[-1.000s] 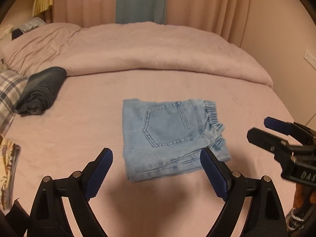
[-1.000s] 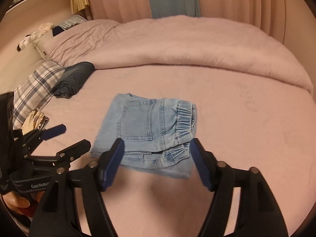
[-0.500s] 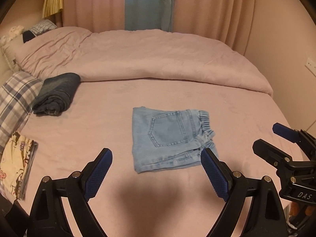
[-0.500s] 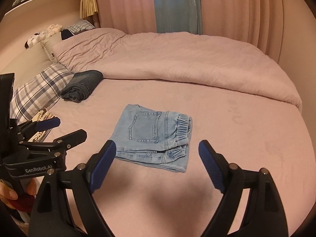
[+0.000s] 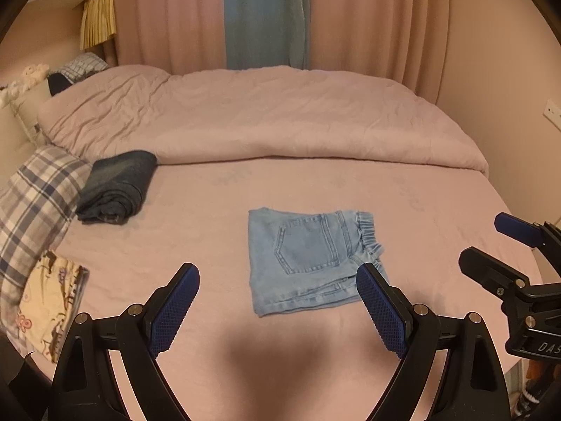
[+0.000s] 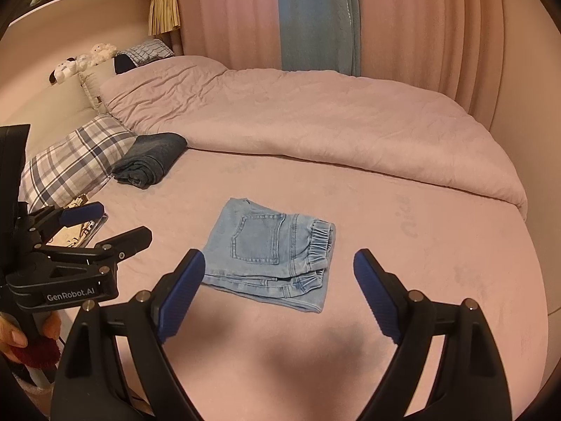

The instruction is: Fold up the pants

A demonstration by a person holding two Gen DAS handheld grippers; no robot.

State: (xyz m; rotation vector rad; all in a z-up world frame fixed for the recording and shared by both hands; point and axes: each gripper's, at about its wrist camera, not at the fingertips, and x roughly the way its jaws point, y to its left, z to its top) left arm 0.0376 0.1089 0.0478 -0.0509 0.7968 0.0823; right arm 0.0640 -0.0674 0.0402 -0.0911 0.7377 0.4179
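Note:
Light blue denim pants [image 5: 312, 259] lie folded into a small rectangle on the pink bed, back pocket up, elastic waistband to the right. They also show in the right wrist view [image 6: 271, 256]. My left gripper [image 5: 277, 310] is open and empty, held above the bed short of the pants. My right gripper [image 6: 278, 296] is open and empty, also short of the pants. Each gripper shows in the other's view, the right one [image 5: 491, 249] at the right edge and the left one [image 6: 112, 224] at the left edge.
A folded dark denim garment [image 5: 117, 187] lies at the left near a plaid pillow [image 5: 31, 203]. A pink duvet [image 5: 263, 115] is bunched along the far side. A patterned cloth [image 5: 49, 301] lies at the bed's left edge. Curtains hang behind.
Both grippers have pulled back and up from the folded pants, which now look smaller and farther away. The pants have not moved. Both grippers stay open.

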